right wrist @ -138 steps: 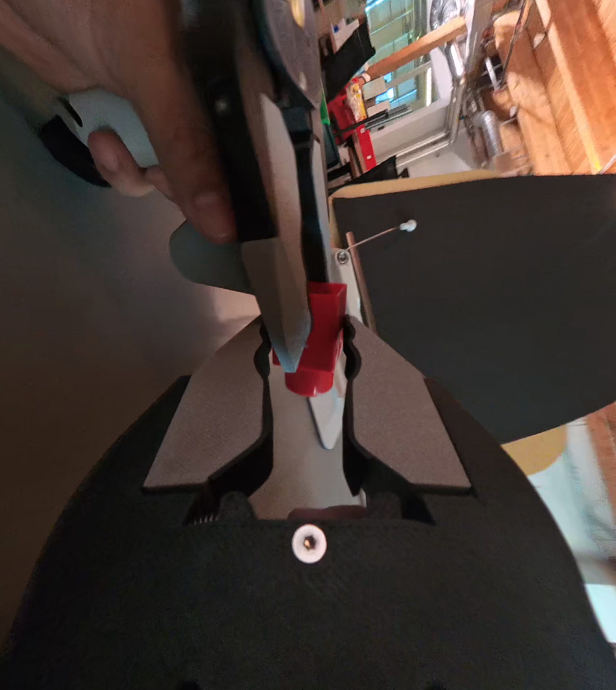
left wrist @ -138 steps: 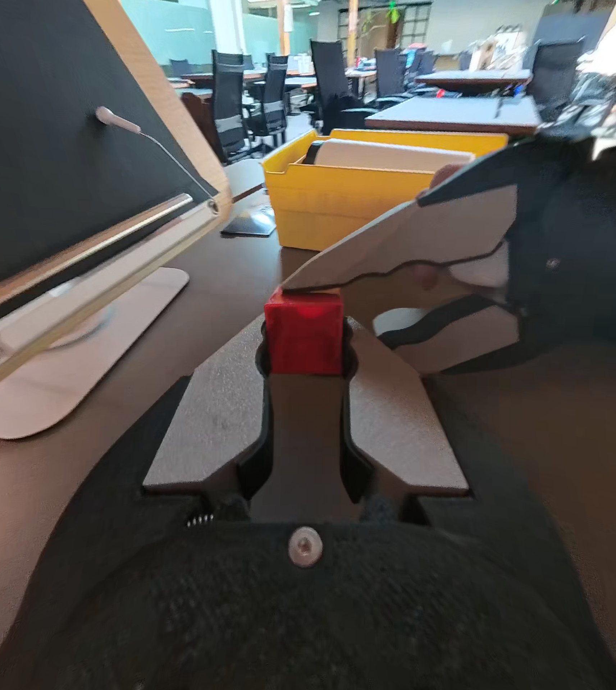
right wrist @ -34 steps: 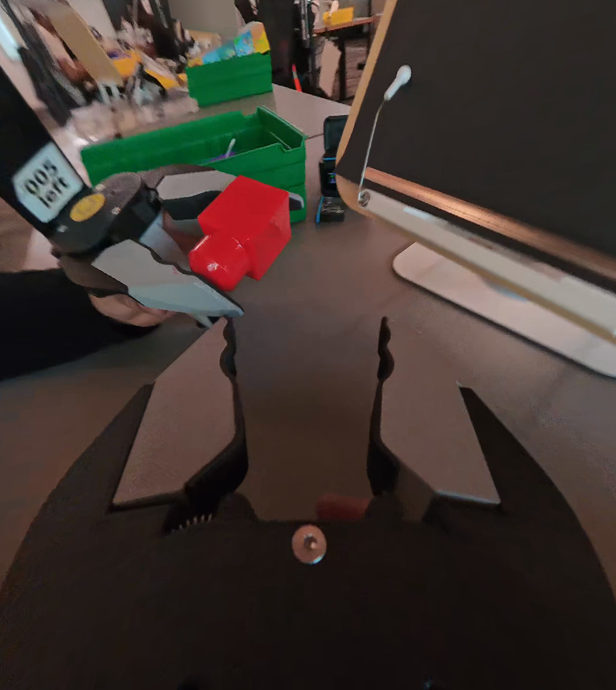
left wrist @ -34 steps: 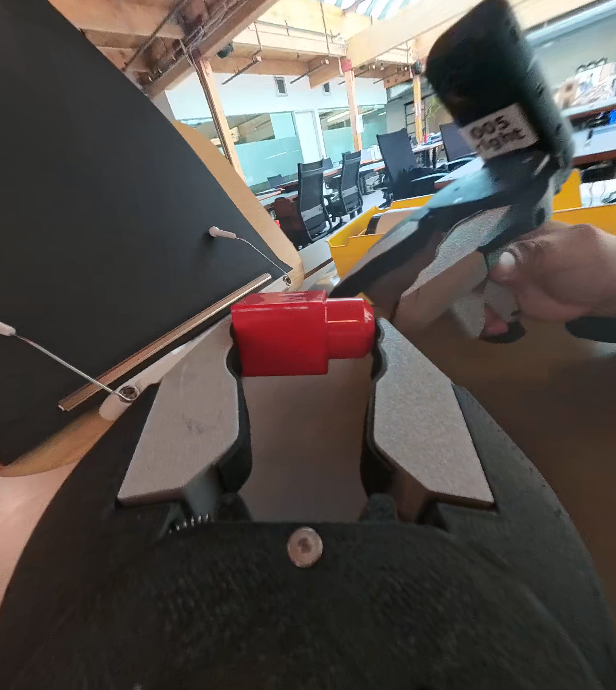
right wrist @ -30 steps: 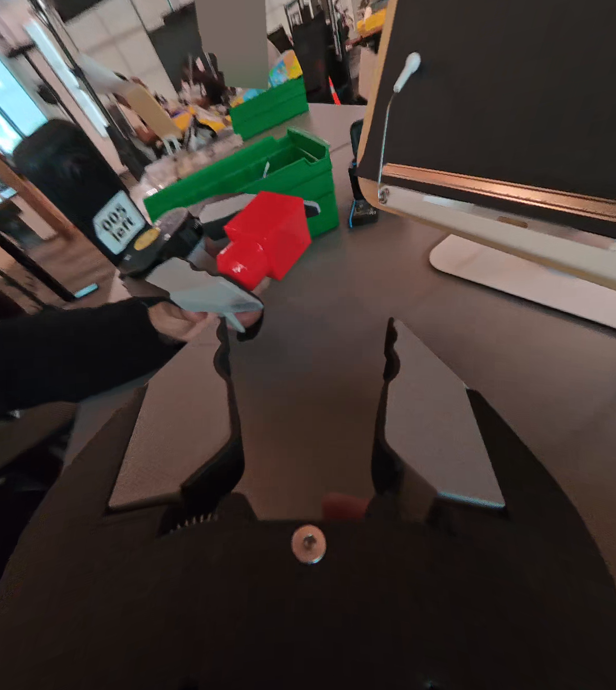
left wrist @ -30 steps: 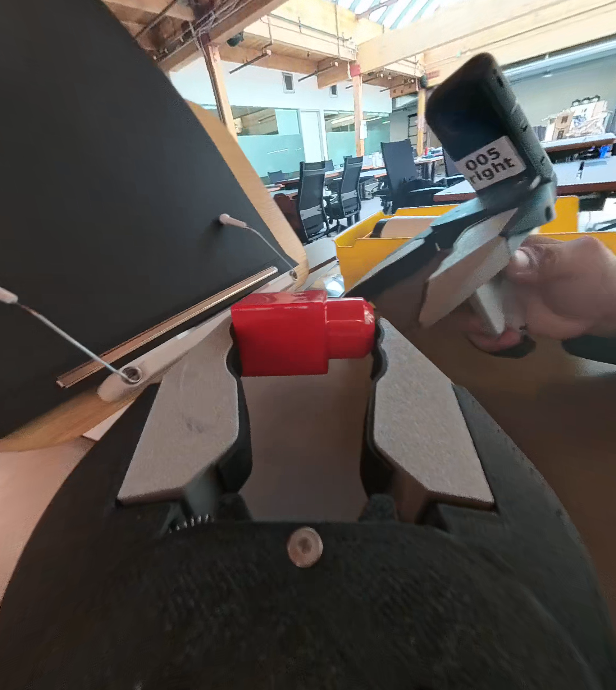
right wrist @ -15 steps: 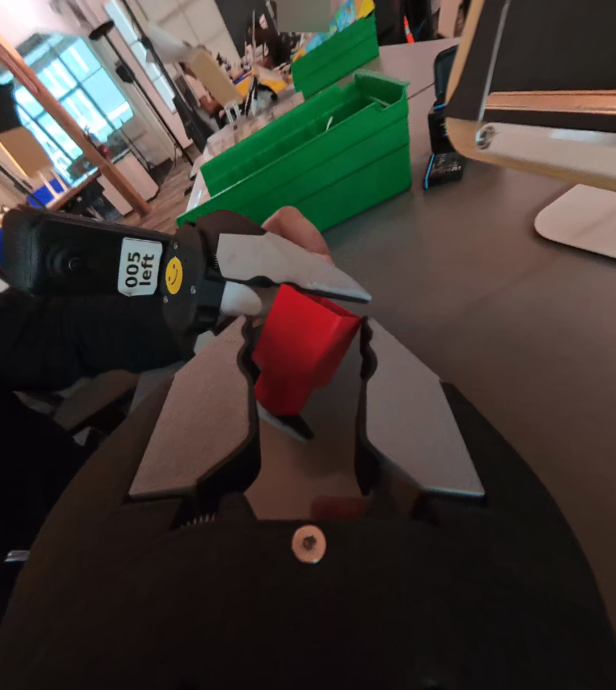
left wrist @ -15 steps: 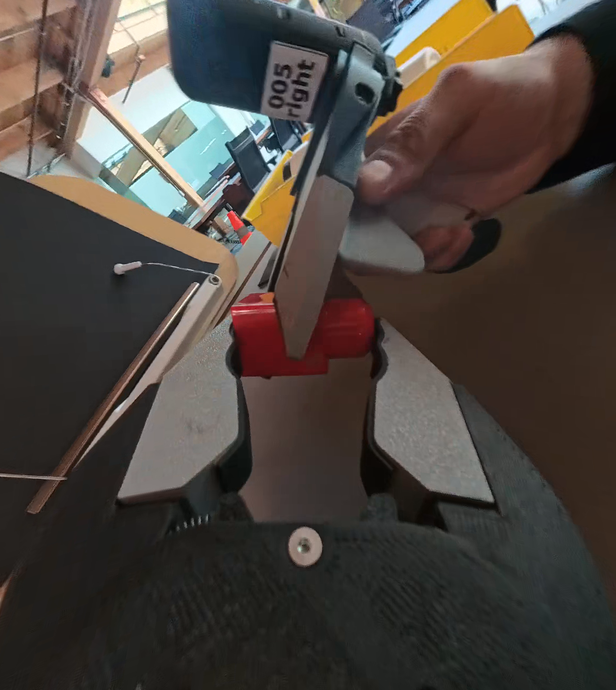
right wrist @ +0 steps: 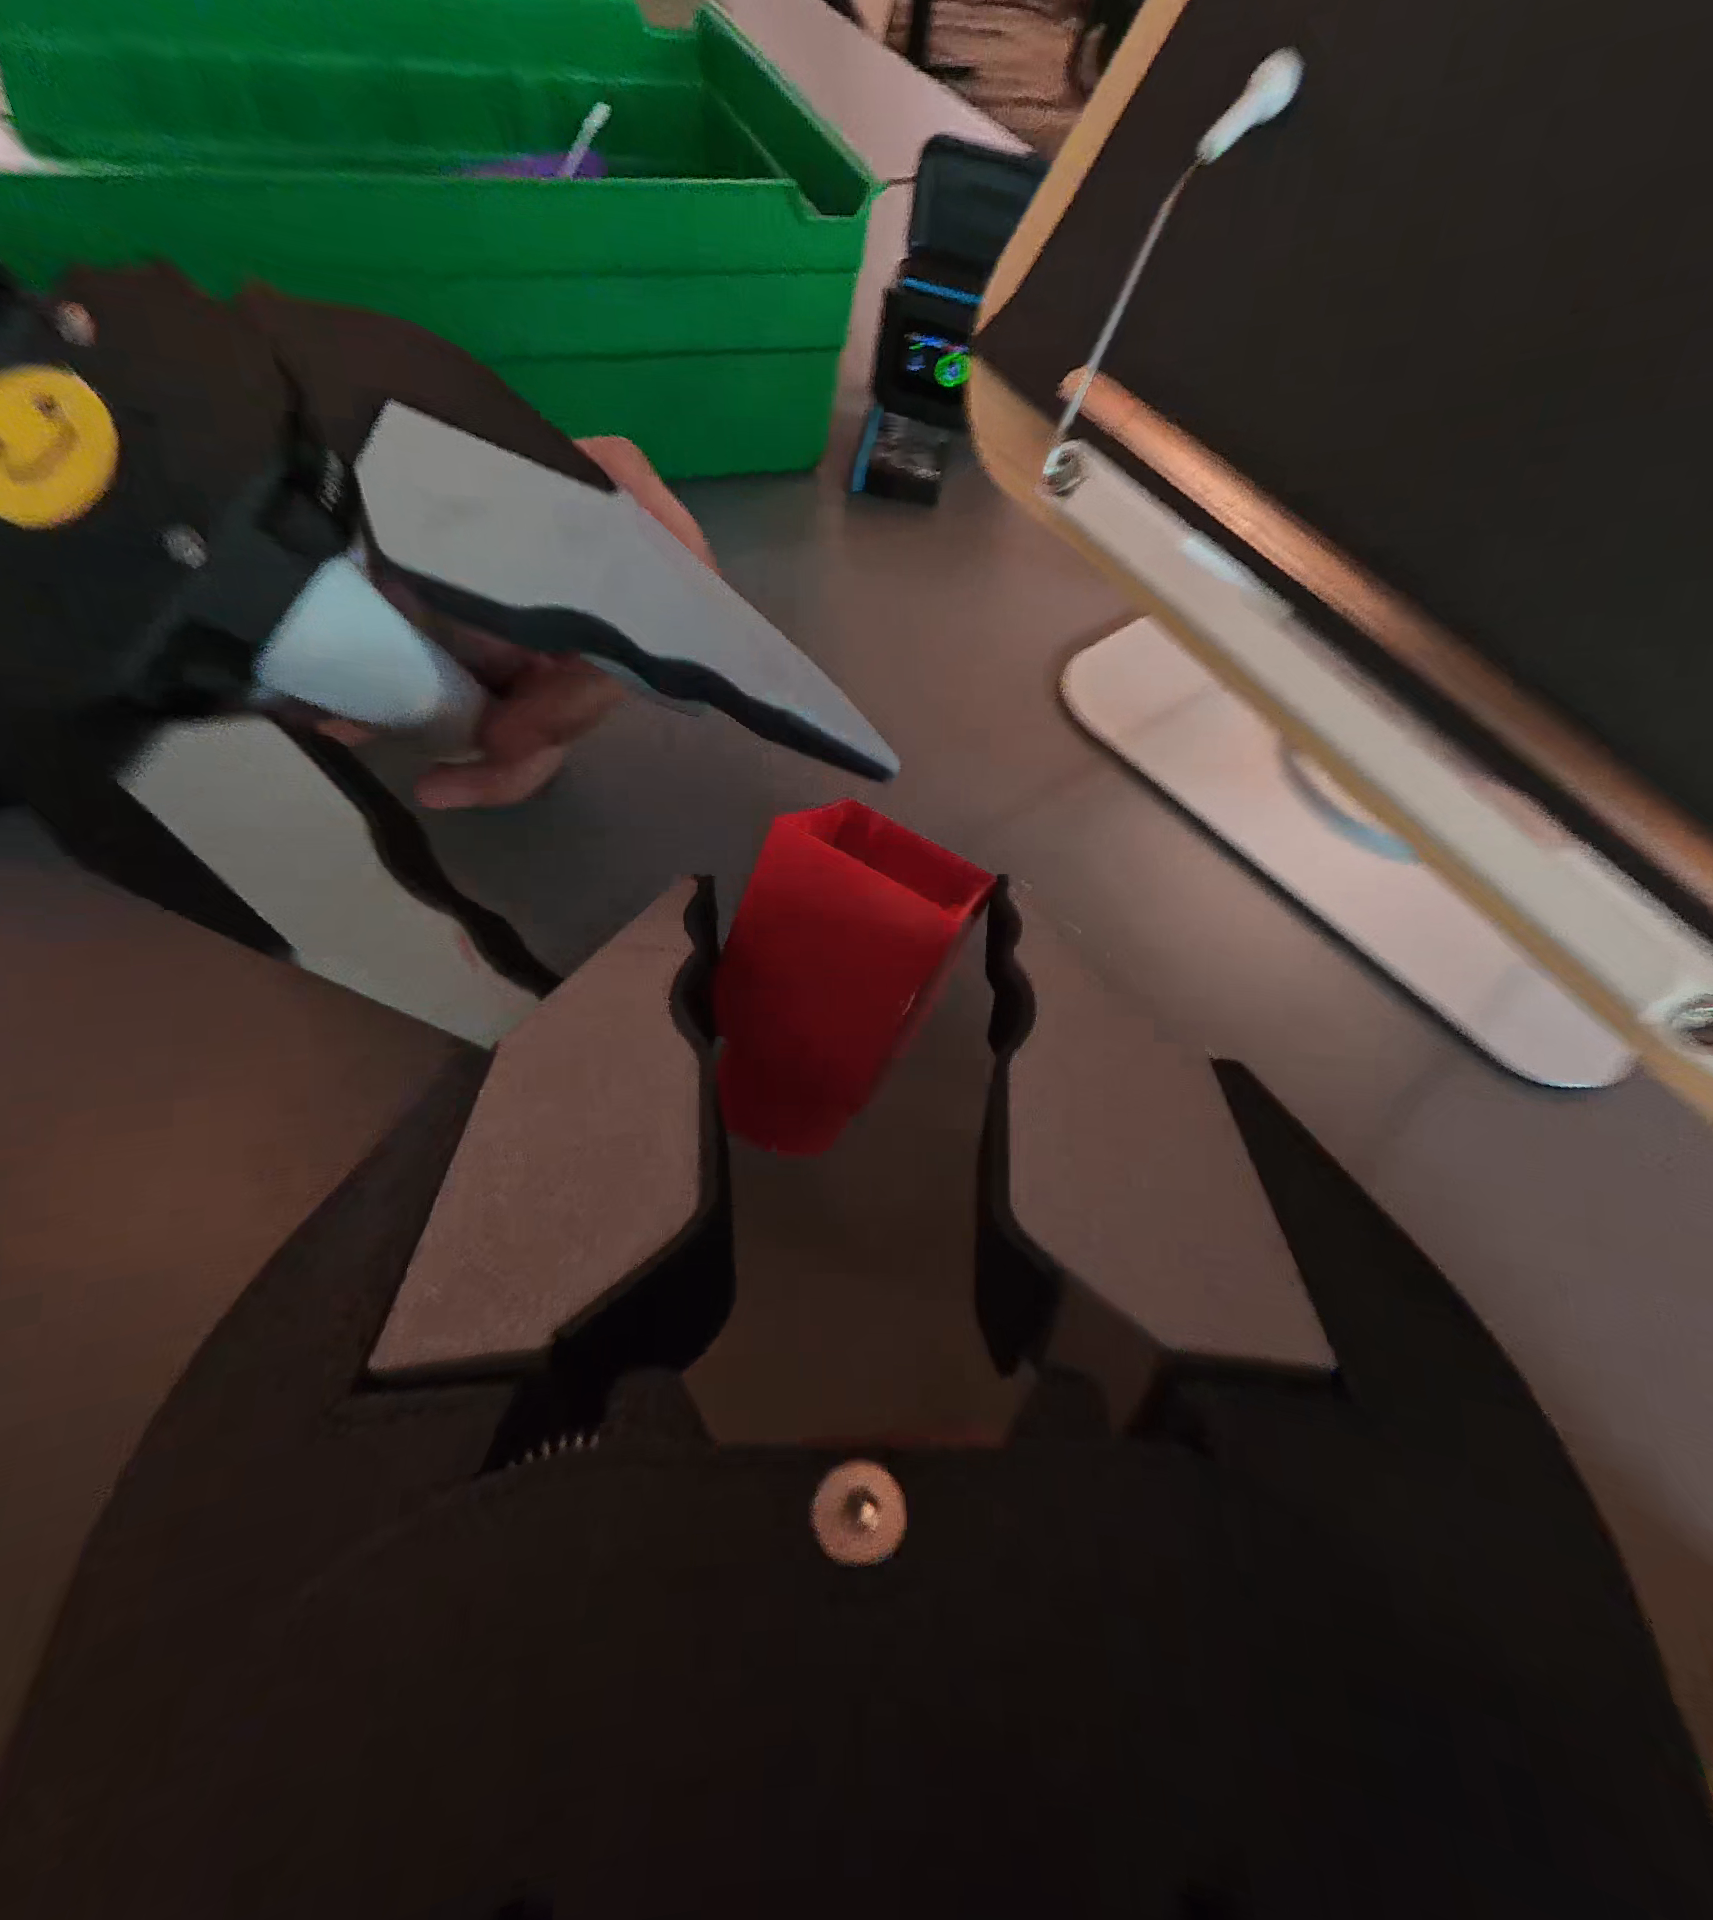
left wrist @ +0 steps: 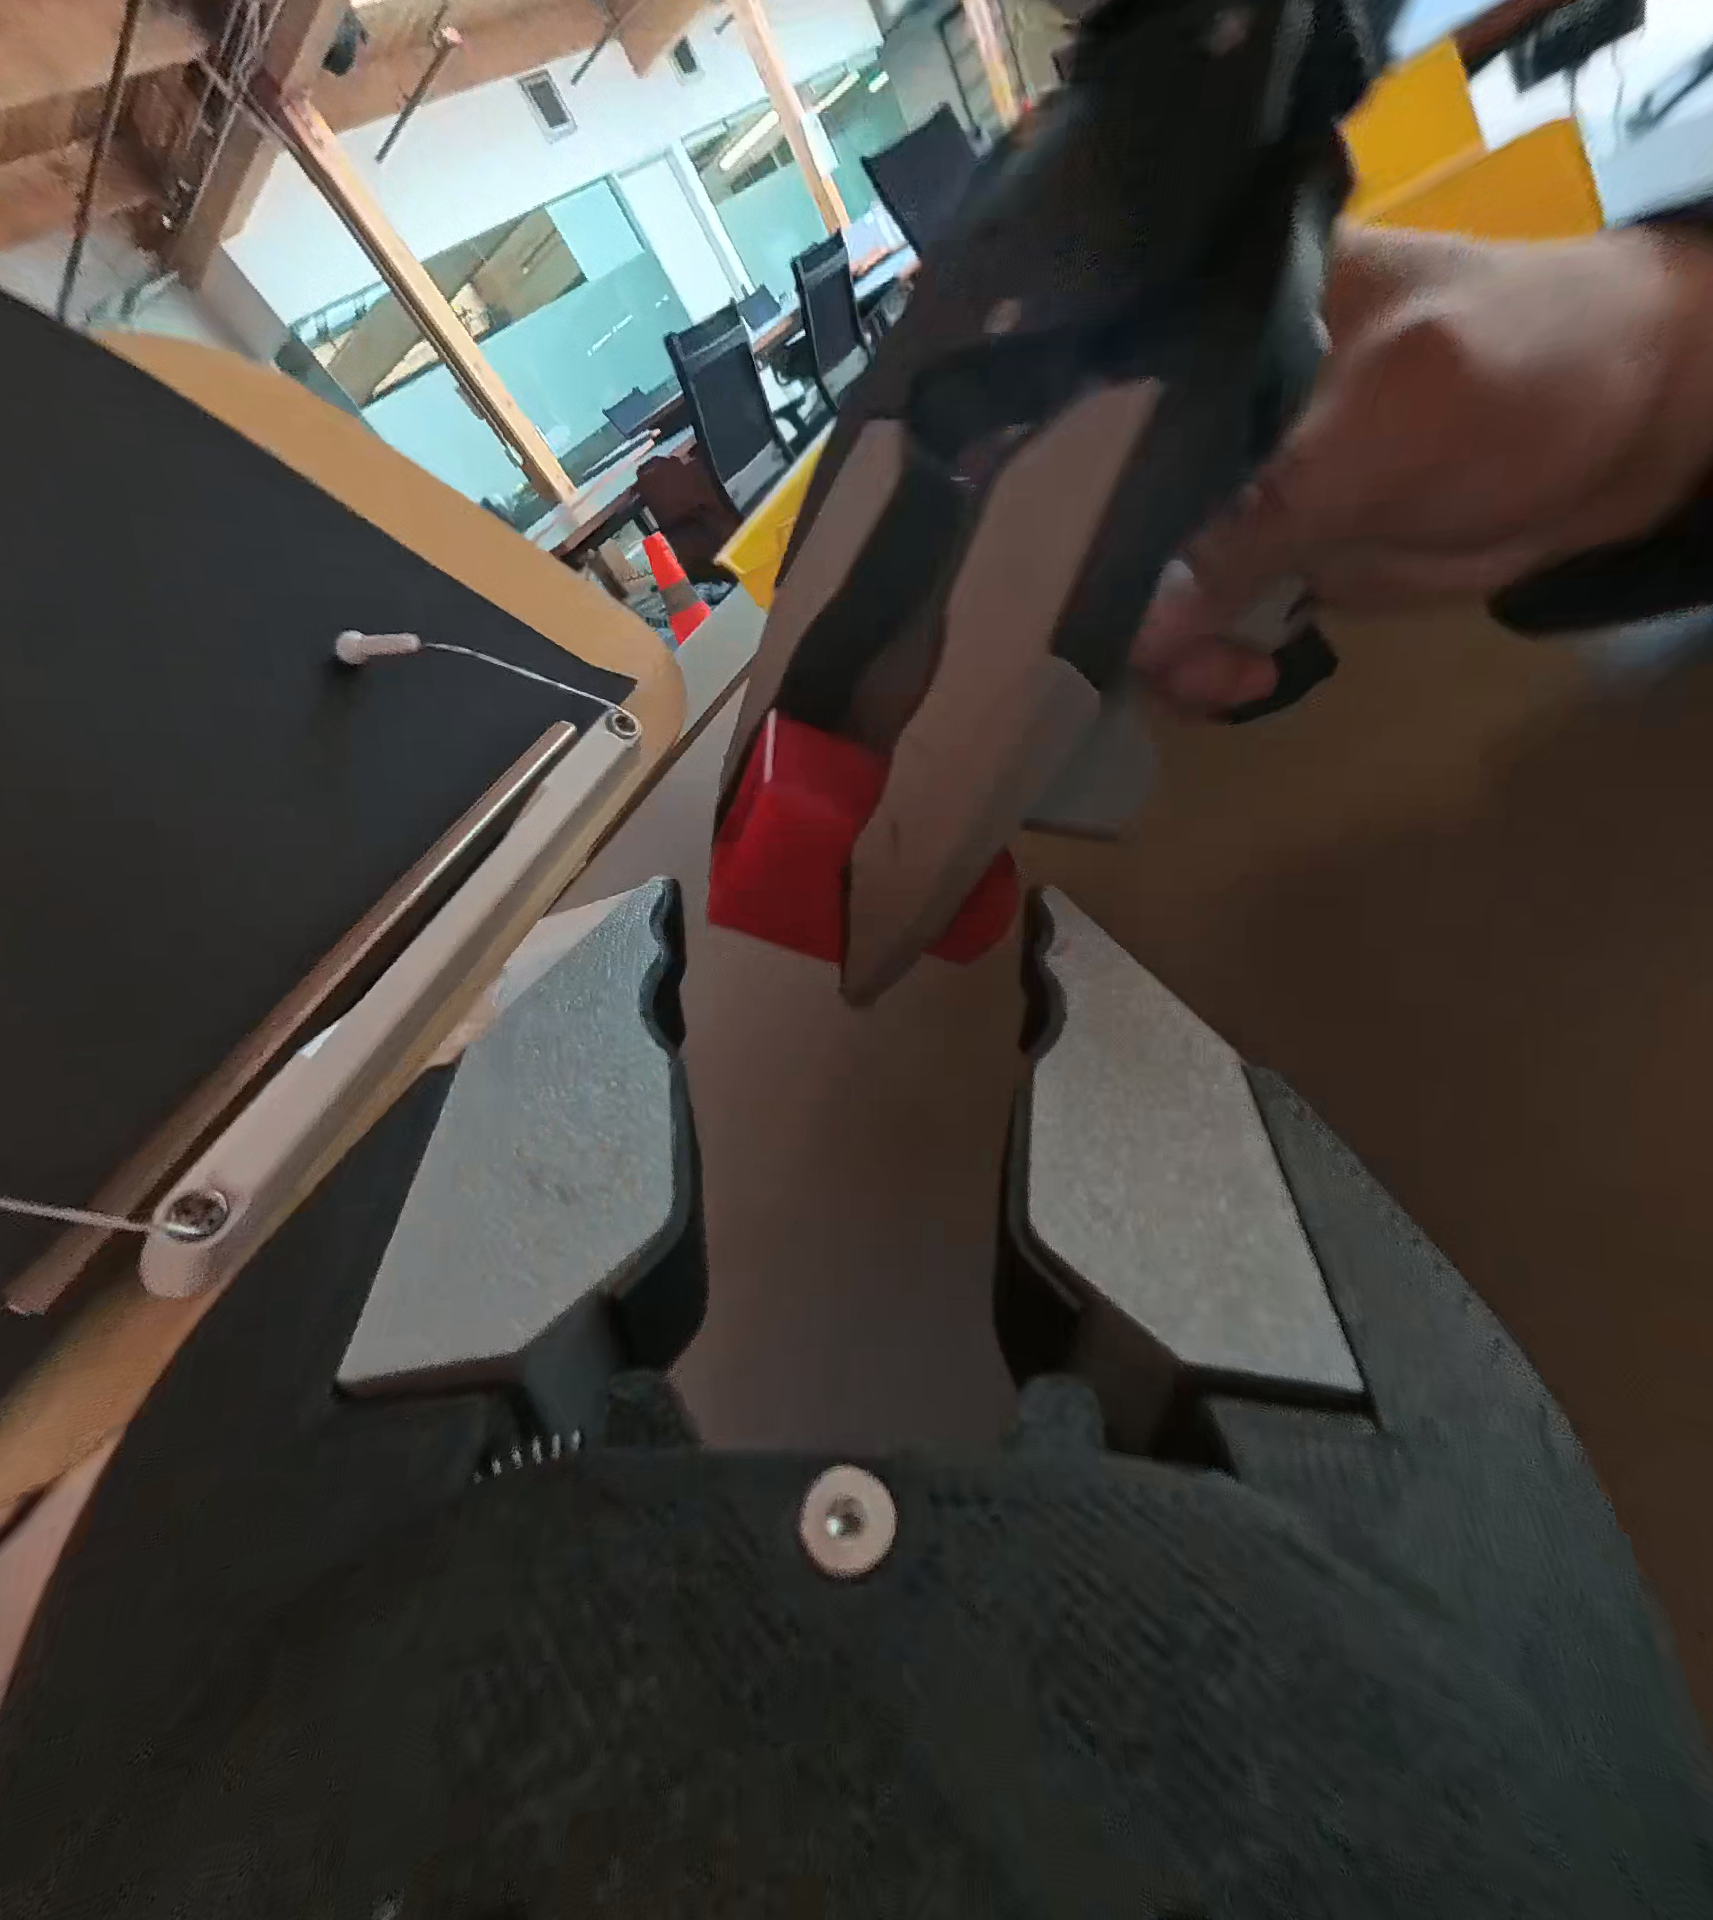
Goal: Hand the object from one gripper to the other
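Red block (right wrist: 836, 1003) sits clamped between the fingertips of the right hand-held gripper (right wrist: 844, 935), held above the brown tabletop (right wrist: 1195, 1195). The left hand-held gripper (left wrist: 847, 940) has its fingers spread wide with nothing between them, just near of the block. A green bin (right wrist: 478, 260) stands far left.

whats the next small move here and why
Probably draw the left gripper back, clear of the red block. Its jaws stand open with nothing between them, while the right gripper is shut on the block, so the handover looks made.
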